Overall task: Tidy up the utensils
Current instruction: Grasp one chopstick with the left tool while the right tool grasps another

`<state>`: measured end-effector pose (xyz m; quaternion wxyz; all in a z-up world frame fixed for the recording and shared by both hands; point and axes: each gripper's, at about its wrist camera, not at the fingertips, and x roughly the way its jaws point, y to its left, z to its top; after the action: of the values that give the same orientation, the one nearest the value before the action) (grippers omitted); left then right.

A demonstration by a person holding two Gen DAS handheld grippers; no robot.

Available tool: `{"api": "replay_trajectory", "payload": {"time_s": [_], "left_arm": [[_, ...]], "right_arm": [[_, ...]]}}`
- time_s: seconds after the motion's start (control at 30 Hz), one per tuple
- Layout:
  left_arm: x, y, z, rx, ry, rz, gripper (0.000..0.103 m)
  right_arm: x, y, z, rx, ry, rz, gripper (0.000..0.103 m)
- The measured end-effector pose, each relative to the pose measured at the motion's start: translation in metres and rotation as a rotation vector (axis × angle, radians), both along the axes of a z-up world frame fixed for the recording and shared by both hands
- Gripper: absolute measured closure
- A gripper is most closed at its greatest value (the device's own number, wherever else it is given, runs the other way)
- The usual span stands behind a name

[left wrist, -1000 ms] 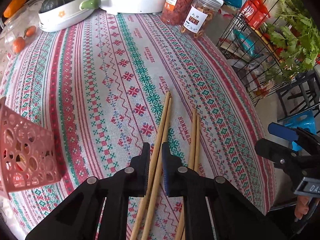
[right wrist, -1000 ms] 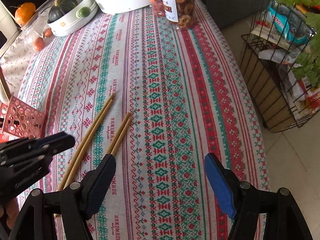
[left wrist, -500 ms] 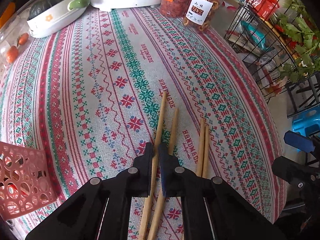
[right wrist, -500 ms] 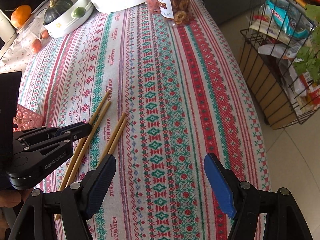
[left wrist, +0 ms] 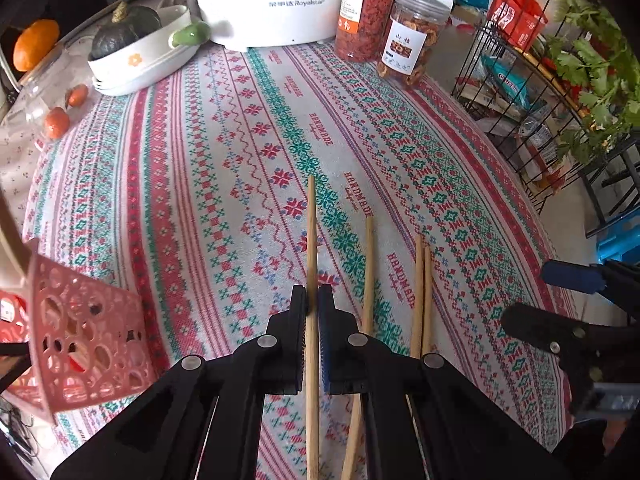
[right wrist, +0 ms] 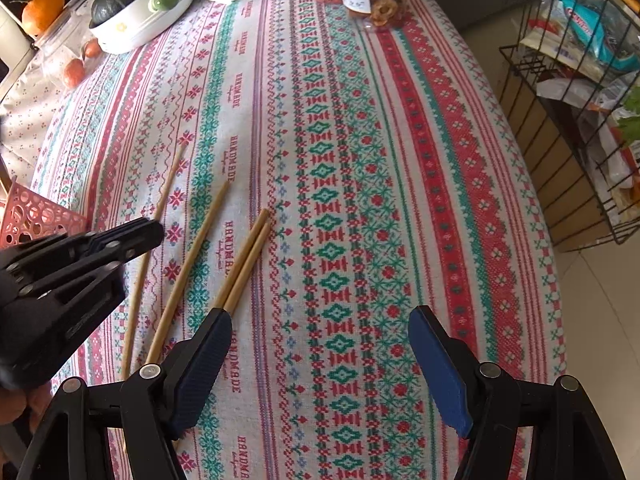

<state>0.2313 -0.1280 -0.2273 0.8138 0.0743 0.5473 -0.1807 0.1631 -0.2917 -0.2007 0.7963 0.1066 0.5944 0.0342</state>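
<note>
My left gripper [left wrist: 313, 300] is shut on one wooden chopstick [left wrist: 311, 232] and holds it just above the patterned tablecloth [left wrist: 240, 140]. A second chopstick [left wrist: 368, 272] lies on the cloth just right of it. A pair of chopsticks [left wrist: 422, 292] lies further right. In the right wrist view the held chopstick [right wrist: 160, 208], the loose one [right wrist: 192, 256] and the pair [right wrist: 248, 256] show at left. My right gripper [right wrist: 320, 360] is open and empty over the cloth, right of the pair. A pink perforated basket [left wrist: 76, 332] stands at the left.
At the back stand a white appliance [left wrist: 272, 0], two jars [left wrist: 384, 24] and a white dish with a squash [left wrist: 136, 48]. A wire rack [left wrist: 540, 92] with packets and greens stands off the table's right edge.
My left gripper has closed on one chopstick and lifted it off its partner, moving left. The right gripper has stayed open and moved slightly closer to the pair.
</note>
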Motion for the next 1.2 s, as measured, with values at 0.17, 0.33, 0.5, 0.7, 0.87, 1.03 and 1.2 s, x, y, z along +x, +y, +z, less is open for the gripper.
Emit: {"api": "replay_trajectory", "payload": {"time_s": [0.17,0.33,0.5,0.7,0.87,1.03,1.2], "left_arm": [[-0.034,0.030,0.028,-0.024,-0.056,-0.018,0.097],[-0.068,0.055,0.054,-0.072,-0.101,-0.030,0.097],[-0.088,0.072,0.075,-0.120,-0.152,-0.031,0.097],[-0.098,0.083,0.085,-0.130,-0.171,-0.041,0.097],[-0.100,0.087,0.086,-0.139,-0.168,-0.032,0.097],[-0.104,0.091,0.093,-0.144,-0.193,-0.028,0.097],[-0.114,0.097,0.108,-0.157,-0.250,-0.026,0.097]], "right_arm": [[0.008,0.011,-0.011,0.034,0.031,0.012,0.025],[0.015,0.022,-0.023,0.054,0.064,0.014,0.027],[0.023,0.031,-0.038,0.071,0.106,0.000,0.054],[0.028,0.052,-0.037,-0.028,0.076,0.039,0.072],[0.029,0.076,-0.040,-0.145,0.080,0.062,0.073],[0.030,0.087,-0.041,-0.160,0.066,0.081,0.088],[0.033,0.078,-0.041,-0.080,0.031,0.051,0.097]]}}
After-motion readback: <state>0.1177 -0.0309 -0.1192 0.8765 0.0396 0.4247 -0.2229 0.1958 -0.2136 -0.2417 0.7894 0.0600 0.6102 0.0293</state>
